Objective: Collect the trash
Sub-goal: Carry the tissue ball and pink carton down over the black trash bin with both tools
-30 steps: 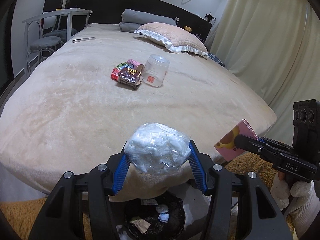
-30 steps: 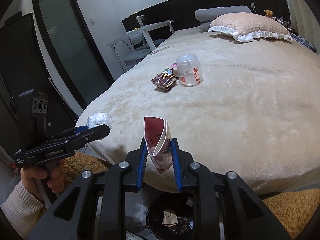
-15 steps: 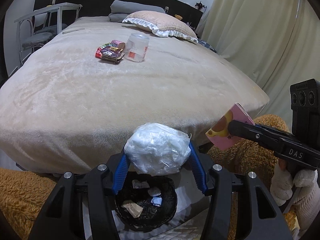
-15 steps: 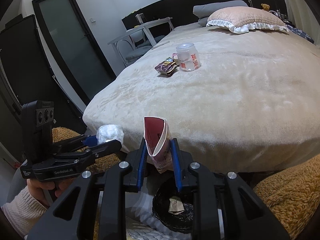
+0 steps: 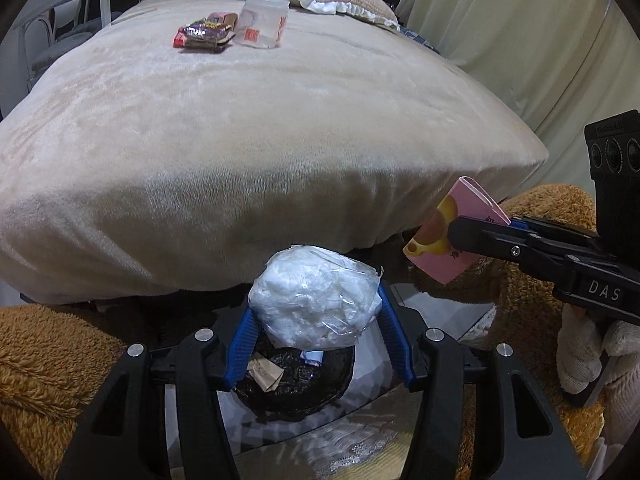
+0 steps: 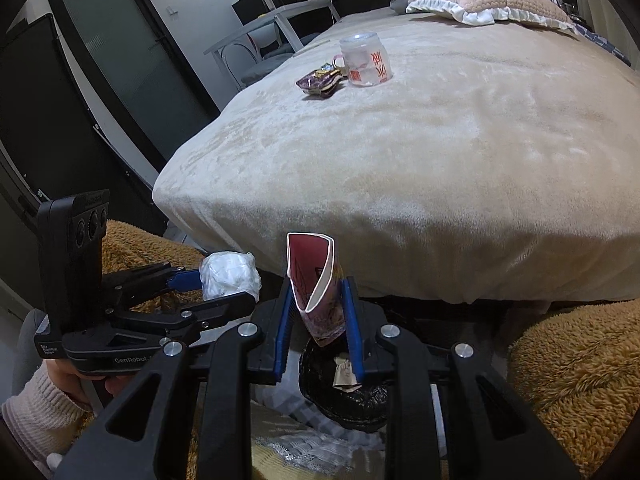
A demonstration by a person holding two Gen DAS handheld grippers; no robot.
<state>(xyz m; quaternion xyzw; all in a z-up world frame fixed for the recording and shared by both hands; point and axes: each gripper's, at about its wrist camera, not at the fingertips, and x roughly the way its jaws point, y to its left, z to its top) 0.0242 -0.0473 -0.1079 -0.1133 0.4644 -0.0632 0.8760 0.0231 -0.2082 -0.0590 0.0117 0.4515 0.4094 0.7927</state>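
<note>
While both my hands have come down and tipped forward off the bed's edge, the black-lined bin (image 5: 294, 384) that sat half hidden a second ago now lies almost straight beneath my tools, with scraps of paper already in its bottom. My left gripper (image 5: 316, 312) is clamped on a bag of white tissue (image 5: 316, 300), blue pads pressing its sides, and it hangs just above the bin's mouth. My right gripper (image 6: 320, 312) is squeezed narrow on a flattened pink paper cup (image 6: 314, 280), which sticks up between the pads, its lower end over the bin's near rim. To my mind the carry is nearly finished: what remains for these two pieces is a little more lowering and then letting go, and I judge the light bag may cling to the pads or drift, so it wants to be low before release. Behind, on the cream blanket (image 5: 256, 128), more trash waits well apart from me: a crumpled snack wrapper (image 5: 204, 34) and, just beside it, a clear plastic jar (image 5: 262, 24) standing upright. A pillow (image 6: 488, 4) lies at the headboard. Brown fluffy rugs (image 6: 576, 364) flank the bin on both sides, and the mattress overhang looms close above it, so my two tools crowd each other in that narrow gap.
</note>
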